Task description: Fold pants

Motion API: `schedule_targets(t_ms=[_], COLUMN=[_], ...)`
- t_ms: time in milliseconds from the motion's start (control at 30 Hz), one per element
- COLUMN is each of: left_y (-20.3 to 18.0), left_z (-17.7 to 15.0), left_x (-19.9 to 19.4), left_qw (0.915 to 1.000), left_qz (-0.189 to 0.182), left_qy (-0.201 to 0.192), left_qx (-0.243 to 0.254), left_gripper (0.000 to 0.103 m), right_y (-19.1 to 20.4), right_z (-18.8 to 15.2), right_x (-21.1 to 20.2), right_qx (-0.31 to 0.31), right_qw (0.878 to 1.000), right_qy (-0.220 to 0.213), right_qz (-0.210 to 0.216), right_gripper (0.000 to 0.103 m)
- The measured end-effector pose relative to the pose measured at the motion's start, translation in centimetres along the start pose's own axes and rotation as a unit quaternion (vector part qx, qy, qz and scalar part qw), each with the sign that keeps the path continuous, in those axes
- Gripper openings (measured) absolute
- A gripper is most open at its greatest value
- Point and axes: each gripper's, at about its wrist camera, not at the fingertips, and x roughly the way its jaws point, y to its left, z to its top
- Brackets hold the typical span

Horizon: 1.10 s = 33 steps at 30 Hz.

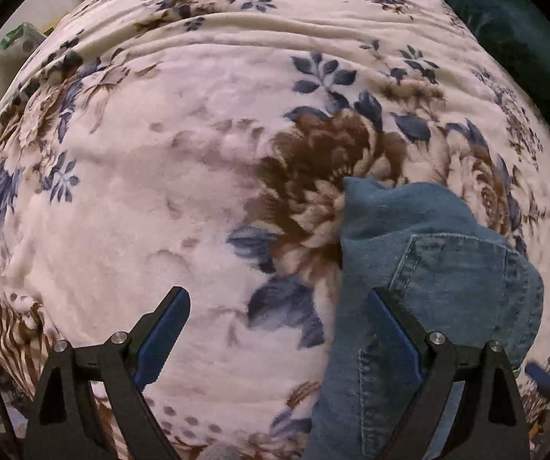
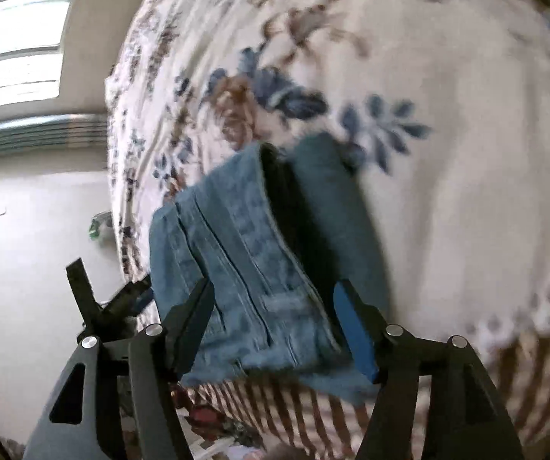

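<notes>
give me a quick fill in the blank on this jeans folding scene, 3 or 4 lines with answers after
1. The folded jeans lie on a ______-patterned blanket.
2. Both the left gripper and the right gripper have their jaws ______.
3. In the right wrist view, the left gripper shows at the jeans' ______ side.
4. Near its edge the blanket's pattern turns into brown ______.

Answers: floral; open; left; stripes

One pair of blue denim pants [image 1: 440,268], at 4 o'clock. One floral blanket [image 1: 140,191]. Two grippers: left [image 1: 279,329], right [image 2: 275,326].
</notes>
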Motion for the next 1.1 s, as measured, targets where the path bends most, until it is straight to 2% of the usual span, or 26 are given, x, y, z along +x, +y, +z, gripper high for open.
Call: schedule_targets(t_ms=[33,100,167,200,233,300,333,367,433,533,633,700,733,767,867,900,933,967,1033,1100], left_y=[-0.2,-0.4,-0.5,-0.6,-0.6,-0.5,-0.5,-0.6,-0.6,-1.6,-2.8,-4.2,-4.9,-5.7,-7.6,-7.9,-8.1,-8.3,-8.4,-7.7], left_z=[-0.2,-0.4,-0.6,-0.5,-0.4,-0.2,-0.2,0.0,0.2,0.8,1.8,2.6,3.2,3.8,5.2,5.3,5.5,5.8,6.3,6.9], left_x=[0.3,0.6,0.7,0.7,0.6,0.5,0.3,0.1,-0.4,-1.3,-1.1,-0.3,0.3,1.2,4.7,5.7,6.3,6.9,7.1,7.5], left_qw=[1.0,0.9998,0.9997,0.9997,0.9996,0.9995,0.9996,0.9997,0.9998,0.9991,0.9976,0.9952,0.9935,0.9913,0.9851,0.9819,0.9787,0.9764,0.9797,0.9807], left_qz=[0.005,0.011,0.014,0.016,0.021,0.026,0.021,0.014,-0.003,-0.033,-0.062,-0.09,-0.103,-0.119,-0.141,-0.154,-0.17,-0.182,-0.171,-0.171], left_qy=[0.003,0.003,0.003,0.003,0.004,0.004,0.006,0.007,0.007,0.005,0.014,0.029,0.039,0.05,0.094,0.107,0.113,0.116,0.101,0.094], left_qx=[0.007,0.014,0.019,0.019,0.019,0.019,0.019,0.019,0.02,0.028,0.027,0.026,0.027,0.027,0.027,0.026,0.022,0.02,0.029,0.012], left_gripper=[0.094,0.094,0.094,0.094,0.094,0.094,0.094,0.094,0.094,0.094,0.094,0.094,0.094,0.094,0.094,0.088,0.059,0.05,0.029,0.026], right_y=[0.2,0.8,1.1,1.6,2.1,4.0,4.9,5.5,6.3,4.6,1.3,-0.8,-2.0,-2.5,-3.7,-3.8,-3.9,-4.0,-4.5,-4.3], right_z=[0.6,1.9,2.6,2.6,2.5,1.9,1.5,1.2,0.2,-0.6,-0.8,-0.3,0.1,0.3,0.7,0.8,0.9,1.0,0.5,0.5], right_x=[1.2,4.4,8.4,9.8,10.1,9.8,8.5,6.9,2.1,-2.7,-3.5,-1.9,-1.1,-0.8,-0.8,-0.6,-0.6,-0.5,-0.1,0.6], right_qx=[-0.01,-0.028,-0.036,-0.047,-0.055,-0.087,-0.093,-0.089,-0.071,-0.031,-0.013,0.011,0.023,0.034,0.065,0.066,0.064,0.057,0.048,0.053], right_qw=[1.0,0.999,0.996,0.995,0.995,0.991,0.992,0.993,0.995,0.995,0.989,0.988,0.988,0.987,0.991,0.992,0.992,0.993,0.991,0.989], right_qy=[0.008,0.037,0.085,0.087,0.081,0.079,0.06,0.042,-0.003,-0.027,-0.019,0.01,0.029,0.033,0.015,0.013,0.01,0.007,0.003,-0.004], right_qz=[-0.003,-0.016,-0.006,-0.023,-0.035,-0.057,-0.065,-0.068,-0.074,-0.094,-0.147,-0.153,-0.149,-0.152,-0.114,-0.107,-0.105,-0.107,-0.123,-0.139], right_gripper=[0.073,0.074,0.074,0.066,0.044,0.025,0.015,0.012,0.011,0.012,0.013,0.026,0.043,0.049,0.053,0.053,0.053,0.05,0.028,0.025])
